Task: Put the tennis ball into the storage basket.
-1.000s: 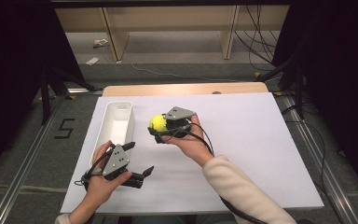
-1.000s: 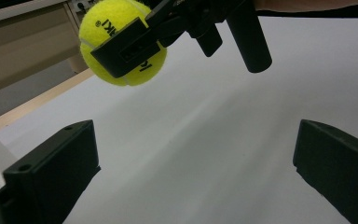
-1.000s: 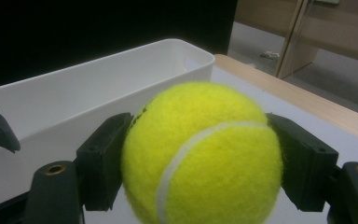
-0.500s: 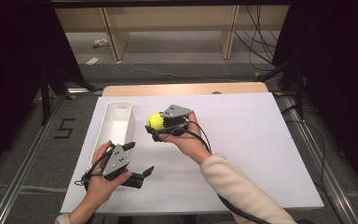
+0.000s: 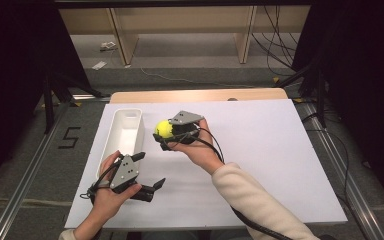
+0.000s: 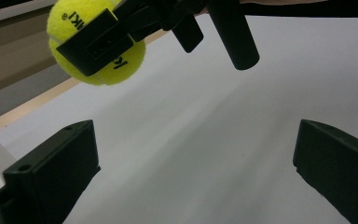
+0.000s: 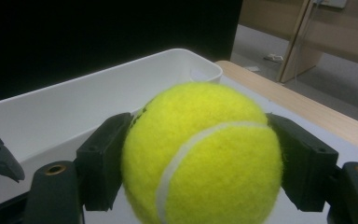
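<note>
Right tool (image 5: 161,136) pinched tennis ball (image 5: 165,129) at frame centre; left tool (image 5: 150,175) spread, idle. Advice: centre ball over white bin (image 5: 125,131) before releasing.

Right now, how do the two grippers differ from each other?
The right gripper is shut on the yellow tennis ball; the left gripper has its jaws wide apart with nothing between them. The right gripper is held up beside the white bin, while the left gripper sits low near the front of the white table. Both have black jaws and a grey plate on top.
</note>
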`<state>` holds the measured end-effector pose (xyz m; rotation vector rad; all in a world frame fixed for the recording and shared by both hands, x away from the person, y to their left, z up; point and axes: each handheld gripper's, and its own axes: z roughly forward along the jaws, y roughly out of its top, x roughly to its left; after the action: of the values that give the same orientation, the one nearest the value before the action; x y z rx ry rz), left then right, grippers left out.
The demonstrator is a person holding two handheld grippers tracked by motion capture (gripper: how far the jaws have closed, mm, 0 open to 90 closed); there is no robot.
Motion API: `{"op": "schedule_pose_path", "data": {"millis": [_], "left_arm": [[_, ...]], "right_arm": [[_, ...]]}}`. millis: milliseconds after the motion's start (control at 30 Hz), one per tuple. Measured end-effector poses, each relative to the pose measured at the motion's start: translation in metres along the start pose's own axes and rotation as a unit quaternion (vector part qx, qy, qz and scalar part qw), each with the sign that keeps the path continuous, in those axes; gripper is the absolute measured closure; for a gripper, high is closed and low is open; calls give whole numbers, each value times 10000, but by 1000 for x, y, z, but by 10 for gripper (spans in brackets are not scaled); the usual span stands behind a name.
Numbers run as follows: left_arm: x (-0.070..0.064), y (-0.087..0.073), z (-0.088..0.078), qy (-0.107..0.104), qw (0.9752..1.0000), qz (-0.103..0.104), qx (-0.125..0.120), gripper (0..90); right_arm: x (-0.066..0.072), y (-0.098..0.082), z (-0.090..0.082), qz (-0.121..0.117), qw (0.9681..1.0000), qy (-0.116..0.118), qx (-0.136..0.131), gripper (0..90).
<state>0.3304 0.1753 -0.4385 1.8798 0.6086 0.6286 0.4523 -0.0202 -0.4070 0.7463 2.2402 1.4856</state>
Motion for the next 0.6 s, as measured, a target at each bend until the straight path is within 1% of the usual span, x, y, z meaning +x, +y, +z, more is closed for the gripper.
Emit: {"op": "schedule_pose_path", "data": {"millis": [233,600], "left_arm": [[-1,0,0,-40,10000,-38,14,0],[-1,0,0,-55,10000,-42,27,0]], "right_arm": [[3,3,4,-22,10000,26,-7,270],[5,6,7,-44,10000,66,28,270]]}}
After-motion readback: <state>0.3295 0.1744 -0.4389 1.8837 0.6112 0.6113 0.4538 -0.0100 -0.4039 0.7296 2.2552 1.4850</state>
